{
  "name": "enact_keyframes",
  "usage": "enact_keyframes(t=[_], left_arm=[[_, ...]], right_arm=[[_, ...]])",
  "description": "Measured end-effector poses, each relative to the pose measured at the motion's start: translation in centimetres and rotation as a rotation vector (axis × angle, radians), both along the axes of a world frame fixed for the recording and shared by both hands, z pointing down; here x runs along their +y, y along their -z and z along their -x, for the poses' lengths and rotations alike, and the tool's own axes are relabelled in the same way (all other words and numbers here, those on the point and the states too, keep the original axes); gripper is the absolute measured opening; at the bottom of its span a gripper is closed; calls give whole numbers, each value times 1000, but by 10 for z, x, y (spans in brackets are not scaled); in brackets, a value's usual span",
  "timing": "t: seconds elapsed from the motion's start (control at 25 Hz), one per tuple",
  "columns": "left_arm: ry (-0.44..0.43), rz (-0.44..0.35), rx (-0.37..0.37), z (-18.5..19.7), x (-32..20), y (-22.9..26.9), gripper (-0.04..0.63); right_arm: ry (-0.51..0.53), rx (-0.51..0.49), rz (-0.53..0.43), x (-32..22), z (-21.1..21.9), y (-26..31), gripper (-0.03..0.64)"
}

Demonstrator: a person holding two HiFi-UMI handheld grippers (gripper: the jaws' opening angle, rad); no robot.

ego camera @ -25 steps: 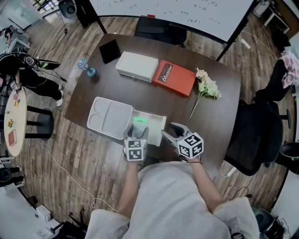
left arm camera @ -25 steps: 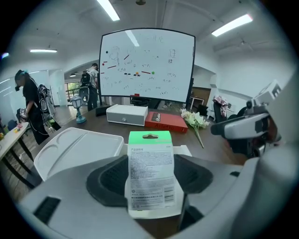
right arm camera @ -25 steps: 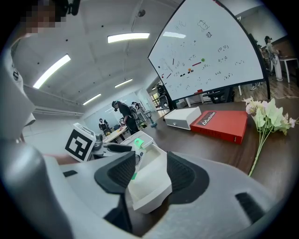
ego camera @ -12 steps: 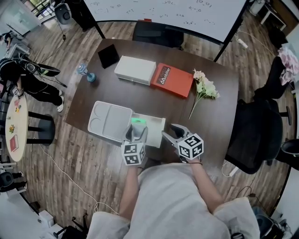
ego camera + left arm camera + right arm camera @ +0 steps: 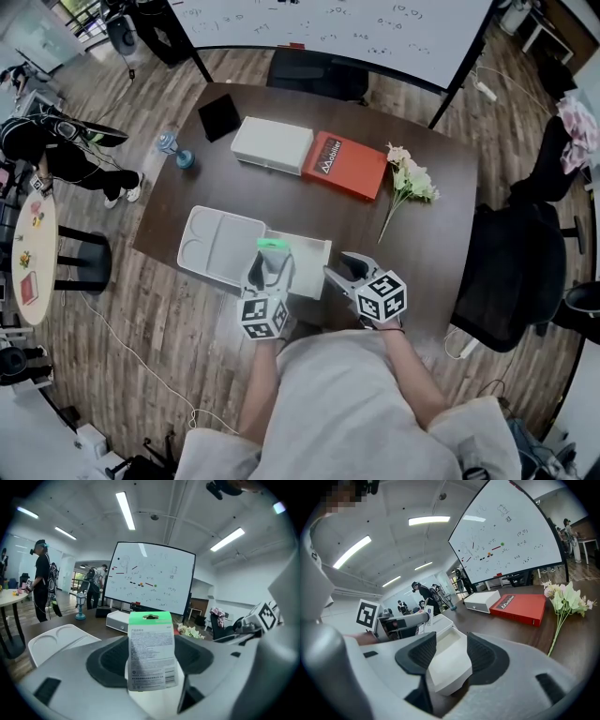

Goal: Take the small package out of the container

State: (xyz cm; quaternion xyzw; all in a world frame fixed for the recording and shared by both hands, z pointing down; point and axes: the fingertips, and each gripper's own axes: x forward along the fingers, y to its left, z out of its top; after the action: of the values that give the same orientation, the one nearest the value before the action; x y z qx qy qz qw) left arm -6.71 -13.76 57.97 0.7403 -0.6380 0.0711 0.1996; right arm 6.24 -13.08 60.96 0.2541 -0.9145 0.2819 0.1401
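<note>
1. Dark wood table [image 5: 412,234] under a whiteboard [image 5: 375,28]; the white container [image 5: 305,258] sits open at the near edge, with its lid [image 5: 220,246] lying flat just beside it on the left.
2. My left gripper [image 5: 269,267] is clamped on the small package [image 5: 151,651]. Its pads pinch the lower half of the printed card, so the green header stands upright above the jaws.
3. From the head view the package hangs over the left end of the container. I cannot tell whether its bottom edge is above the rim.
4. My right gripper [image 5: 340,265] has its jaws set wide around the near right corner of the container, pads against its walls. I read that as a brace.
5. I judge this to be the lift-out step, with the grasp made and the package coming up and out.
6. Next I need to carry the package sideways, clear of the rim, towards bare table.
7. Only a thin card edge is held, so I should move it smoothly to keep it from twisting or slipping.
8. The right hold should stay put until the package is clear.
</note>
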Motion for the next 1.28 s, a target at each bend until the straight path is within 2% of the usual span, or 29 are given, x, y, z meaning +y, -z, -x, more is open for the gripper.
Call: enact_keyframes(t=[0.24,0.6,1.16,1.28], left_arm=[[-28,-2,-39,-5,2,-1,298],[-43,-4,-50,-9,-1,-2,298],[-43,14,-38,-10,0,-7,298],[-38,9,-36,-9,0,-6,298]], right_arm=[[0,3,2,-1,0,-1,204],[-10,15,12,-5,-5,-6,183],[-28,39,20,-2,-9,-11,13],[-29,47,26,0,-9,-13,3]])
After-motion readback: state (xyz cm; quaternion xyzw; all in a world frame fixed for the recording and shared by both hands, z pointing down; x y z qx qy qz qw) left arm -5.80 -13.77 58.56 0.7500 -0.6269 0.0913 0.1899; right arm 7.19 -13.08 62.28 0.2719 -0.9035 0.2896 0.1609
